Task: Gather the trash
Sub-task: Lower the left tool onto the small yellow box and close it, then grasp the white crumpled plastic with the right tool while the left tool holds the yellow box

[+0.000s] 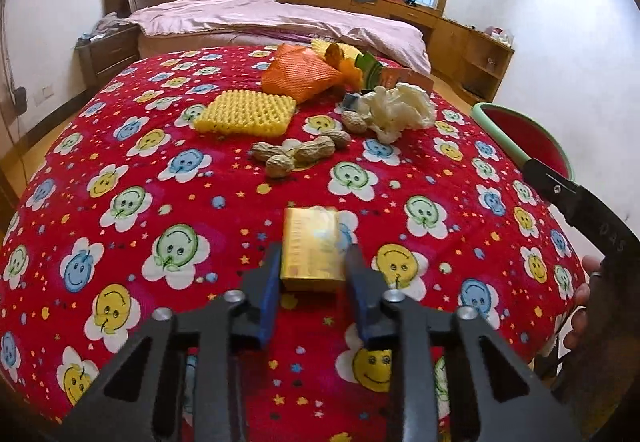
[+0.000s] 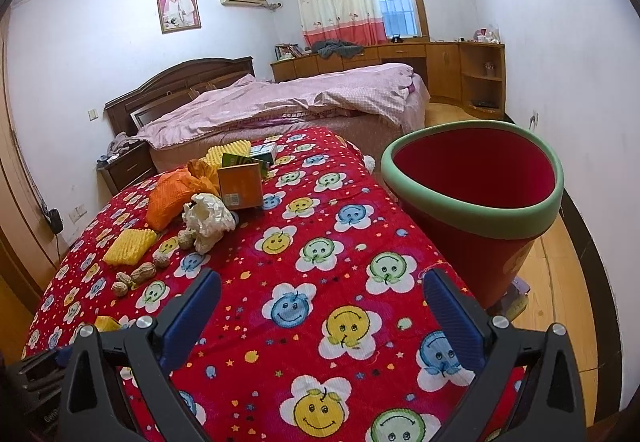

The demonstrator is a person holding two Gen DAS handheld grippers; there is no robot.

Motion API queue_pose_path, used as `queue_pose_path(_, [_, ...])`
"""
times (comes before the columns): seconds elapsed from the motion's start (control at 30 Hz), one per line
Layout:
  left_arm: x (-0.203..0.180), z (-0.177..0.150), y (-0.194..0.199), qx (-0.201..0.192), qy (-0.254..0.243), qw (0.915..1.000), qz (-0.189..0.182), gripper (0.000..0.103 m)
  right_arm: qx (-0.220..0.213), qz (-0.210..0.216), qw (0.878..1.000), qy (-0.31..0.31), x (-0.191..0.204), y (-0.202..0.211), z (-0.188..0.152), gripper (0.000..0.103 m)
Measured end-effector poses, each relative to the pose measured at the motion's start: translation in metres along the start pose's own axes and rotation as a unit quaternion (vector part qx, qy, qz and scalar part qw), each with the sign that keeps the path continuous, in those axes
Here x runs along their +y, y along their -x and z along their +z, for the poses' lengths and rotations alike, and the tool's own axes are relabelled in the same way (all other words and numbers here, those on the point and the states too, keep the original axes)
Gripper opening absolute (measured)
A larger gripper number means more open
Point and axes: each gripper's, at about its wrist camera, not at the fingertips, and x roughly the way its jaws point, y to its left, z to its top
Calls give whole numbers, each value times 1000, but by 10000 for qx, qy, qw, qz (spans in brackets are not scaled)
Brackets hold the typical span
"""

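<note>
Left wrist view: left tongs [image 1: 313,274] pinch one gold box [image 1: 312,252]; right tongs [image 2: 320,298] spread.

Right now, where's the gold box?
In the left wrist view, the gold box sits between the left gripper fingers on the red quilt, nearer than the peanuts.

The small box [image 1: 313,248] looked like glossy golden card. The cloth [image 1: 224,202] under it was soft printed fabric. At its 12 o'clock, peanuts [image 1: 298,154] had rough matt shells.
</note>
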Motion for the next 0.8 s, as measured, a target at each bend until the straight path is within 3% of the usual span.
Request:
queue_pose_path(0.27, [6, 16, 8, -260, -35, 9996, -38, 28, 108, 100, 9999, 15, 4, -1, 8, 103])
queue_pose_path(0.63, [23, 73, -3, -423, -18, 9982, 416, 28, 424, 338, 9984, 170, 26, -21, 38, 103])
queue_pose_path(0.8, [32, 90, -17, -359, 38, 9983, 456, 28, 736, 518, 9956, 253, 43, -38, 49, 102])
